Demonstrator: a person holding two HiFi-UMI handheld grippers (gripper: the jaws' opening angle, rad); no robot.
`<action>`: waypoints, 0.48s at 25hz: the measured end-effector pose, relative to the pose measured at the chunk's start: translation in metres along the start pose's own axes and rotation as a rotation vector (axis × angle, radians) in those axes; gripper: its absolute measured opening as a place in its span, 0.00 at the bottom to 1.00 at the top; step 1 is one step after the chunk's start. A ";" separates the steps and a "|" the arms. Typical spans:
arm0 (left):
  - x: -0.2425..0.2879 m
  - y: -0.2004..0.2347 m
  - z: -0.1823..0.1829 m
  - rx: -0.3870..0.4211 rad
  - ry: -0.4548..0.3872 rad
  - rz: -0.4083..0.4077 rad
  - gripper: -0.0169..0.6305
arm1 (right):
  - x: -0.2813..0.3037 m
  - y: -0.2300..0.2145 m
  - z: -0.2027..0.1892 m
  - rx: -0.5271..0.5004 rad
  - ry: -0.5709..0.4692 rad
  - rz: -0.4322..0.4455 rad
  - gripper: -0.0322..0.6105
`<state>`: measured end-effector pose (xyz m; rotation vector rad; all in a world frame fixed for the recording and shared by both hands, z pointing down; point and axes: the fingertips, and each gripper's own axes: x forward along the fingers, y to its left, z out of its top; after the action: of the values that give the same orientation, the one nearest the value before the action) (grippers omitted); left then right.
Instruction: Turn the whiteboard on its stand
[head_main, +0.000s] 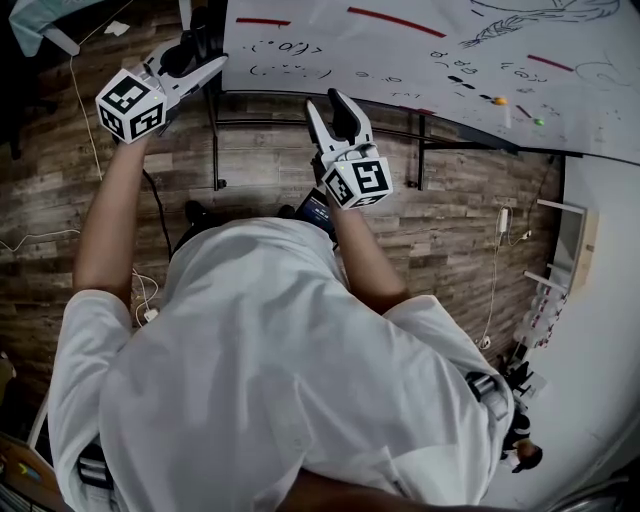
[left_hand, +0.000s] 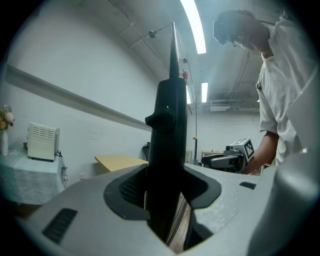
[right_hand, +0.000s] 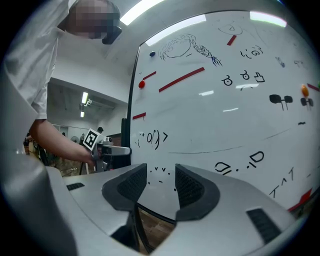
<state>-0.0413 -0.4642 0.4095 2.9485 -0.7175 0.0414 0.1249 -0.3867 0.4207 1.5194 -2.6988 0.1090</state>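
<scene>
Firmly clamped: your left gripper (head_main: 205, 60) is closed tight on the black frame edge (left_hand: 170, 125) at the left end of the large white whiteboard with red strokes and black scribbles (head_main: 420, 50). This edge stands between the pads and runs straight up from them.
Right fingers: your right gripper (head_main: 335, 108) has its jaws apart and they press on nothing. The written face lies just beyond the tips, and the near lower edge of the board shows low between them.
Board position: far from you, on its black metal stand (head_main: 300, 125), tilted so that the written face looks up towards you.
Long axis: from left to right, a little nearer to you at the right end.
Nearer hand: the left holds the end, and the right is just beside the lower edge, in the left half.
Room: under the near edge is the brown wooden plank floor (head_main: 260, 170) with only thin cables on it. The white wall (head_main: 600, 300) is near the right end, so I judge that side the tight one.
Coming move: probably you take or push the lower edge with the right, then swing the board.
</scene>
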 end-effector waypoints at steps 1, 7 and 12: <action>0.000 0.000 0.000 0.002 0.002 0.001 0.32 | 0.001 -0.001 0.000 0.001 -0.002 0.000 0.32; 0.000 -0.001 0.001 0.000 0.007 0.014 0.32 | 0.001 -0.006 -0.001 0.004 -0.001 0.021 0.32; -0.001 -0.002 0.002 -0.003 0.014 0.027 0.32 | 0.002 -0.006 -0.002 0.008 0.004 0.053 0.32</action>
<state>-0.0411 -0.4627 0.4072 2.9327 -0.7550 0.0628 0.1293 -0.3914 0.4228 1.4481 -2.7394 0.1251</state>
